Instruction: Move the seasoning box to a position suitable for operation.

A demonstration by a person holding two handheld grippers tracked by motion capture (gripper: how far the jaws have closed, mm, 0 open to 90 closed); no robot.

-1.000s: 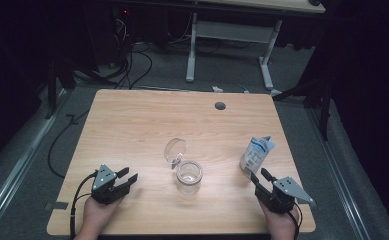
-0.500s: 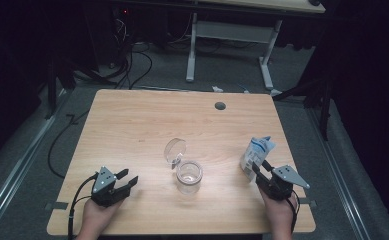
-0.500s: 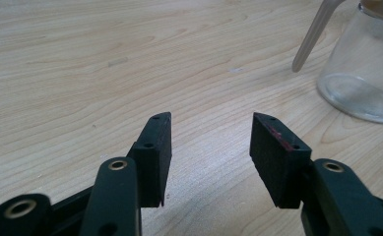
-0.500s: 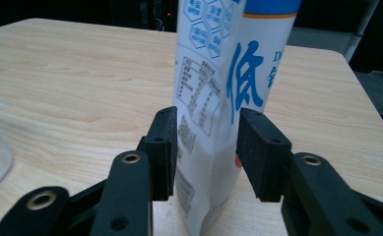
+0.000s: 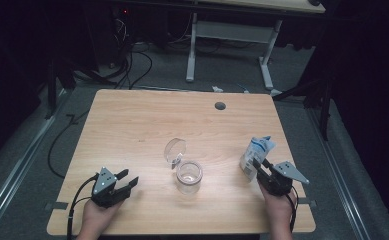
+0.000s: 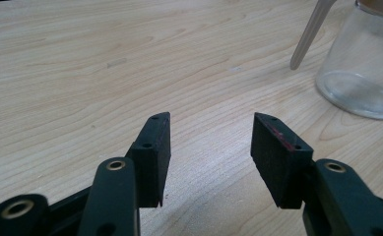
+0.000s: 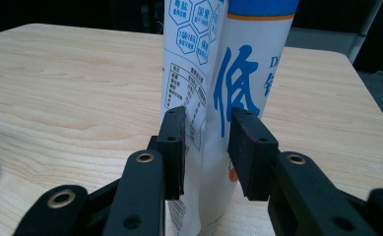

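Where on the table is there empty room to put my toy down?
The far half of the table, beyond the glass jar up to the round hole, is bare. So is the left side. It's crowded near the white-and-blue pouch and right gripper.

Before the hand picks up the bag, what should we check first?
1. Bag between the right gripper jaws: ok. The jaws have just been closing around it.
2. Pads pressing firmly on the bag: cannot tell; they look close or touching.
3. Bag standing upright on the table: ok.
4. Jar open, lid tipped up behind it: ok.
5. Left gripper open with nothing in it: ok.
6. Clear table between bag and jar: ok.
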